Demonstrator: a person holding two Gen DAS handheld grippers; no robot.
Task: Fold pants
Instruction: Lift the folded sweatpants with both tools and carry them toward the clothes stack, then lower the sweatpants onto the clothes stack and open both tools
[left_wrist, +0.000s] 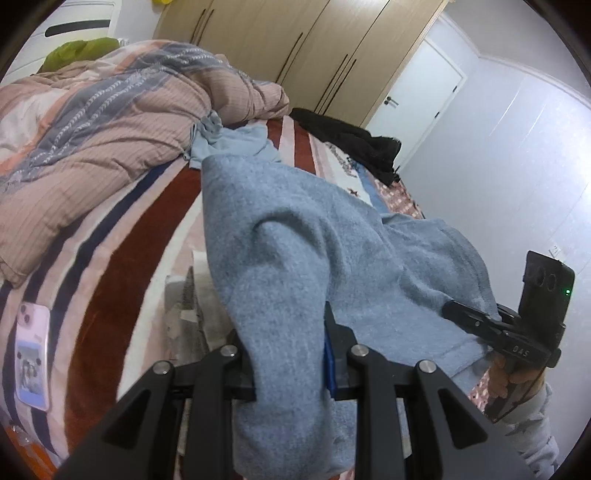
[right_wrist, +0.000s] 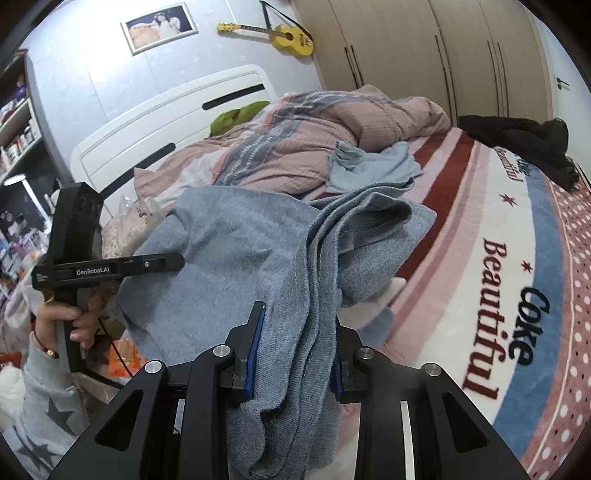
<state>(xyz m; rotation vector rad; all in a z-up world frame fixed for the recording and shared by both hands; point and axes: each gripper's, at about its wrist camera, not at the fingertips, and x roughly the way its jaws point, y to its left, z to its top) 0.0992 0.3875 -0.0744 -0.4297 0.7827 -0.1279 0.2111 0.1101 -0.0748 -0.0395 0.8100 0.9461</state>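
Observation:
The grey-blue knit pants (left_wrist: 295, 240) hang folded between both grippers above the striped bed blanket (left_wrist: 122, 236). My left gripper (left_wrist: 291, 354) is shut on one end of the pants, cloth bunched between its fingers. My right gripper (right_wrist: 295, 350) is shut on the other end, several layers of the pants (right_wrist: 236, 251) draped over it. In the left wrist view the right gripper (left_wrist: 495, 325) shows at the right edge, clamped on the cloth. In the right wrist view the left gripper (right_wrist: 173, 262) shows at the left, its tip against the pants.
A pink quilt (left_wrist: 96, 129) is heaped at the head of the bed. A light blue garment (right_wrist: 373, 166) lies beside it and a black garment (right_wrist: 524, 144) at the far edge. A phone (left_wrist: 31, 354) lies on the blanket. A wardrobe (left_wrist: 303, 48) stands behind.

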